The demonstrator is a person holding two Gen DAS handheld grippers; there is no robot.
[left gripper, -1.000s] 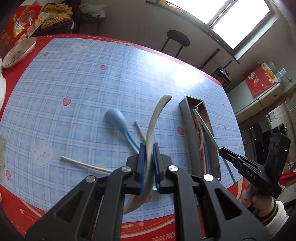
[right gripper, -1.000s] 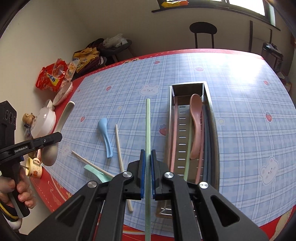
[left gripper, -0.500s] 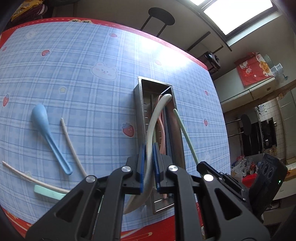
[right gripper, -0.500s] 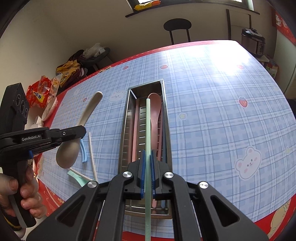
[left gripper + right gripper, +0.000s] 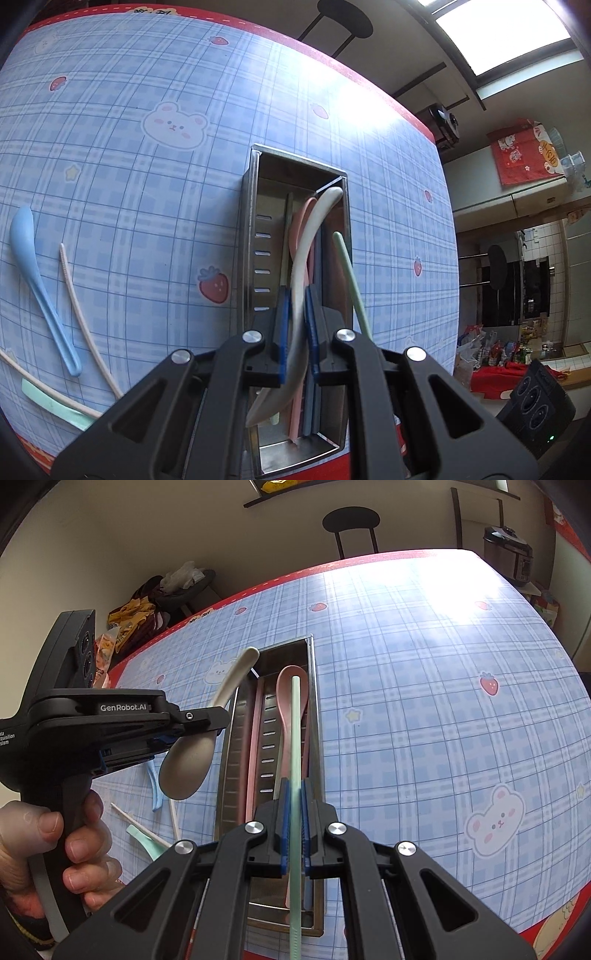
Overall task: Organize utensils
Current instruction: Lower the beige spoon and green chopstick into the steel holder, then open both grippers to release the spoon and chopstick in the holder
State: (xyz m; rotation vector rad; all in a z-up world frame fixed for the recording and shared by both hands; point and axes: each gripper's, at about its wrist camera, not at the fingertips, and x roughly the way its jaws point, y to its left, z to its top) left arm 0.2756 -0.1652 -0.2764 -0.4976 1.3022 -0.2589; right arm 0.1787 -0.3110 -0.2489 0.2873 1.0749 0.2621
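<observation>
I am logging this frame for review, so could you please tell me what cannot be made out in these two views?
- Left wrist view: the near end of the metal tray is hidden behind the left gripper.
- Left wrist view: the beige spoon bowl is partly covered by the gripper.
- Right wrist view: the green chopstick runs off the bottom edge.
- Right wrist view: the loose utensils on the tablecloth are mostly hidden behind the left gripper and spoon.

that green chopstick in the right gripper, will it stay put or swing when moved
The green chopstick looks stiff: it runs straight past both ends of the right gripper. Pinched at one narrow spot, it could pivot. Its smooth, thin shaft may slip, and would probably roll if dropped outside the metal tray.
</observation>
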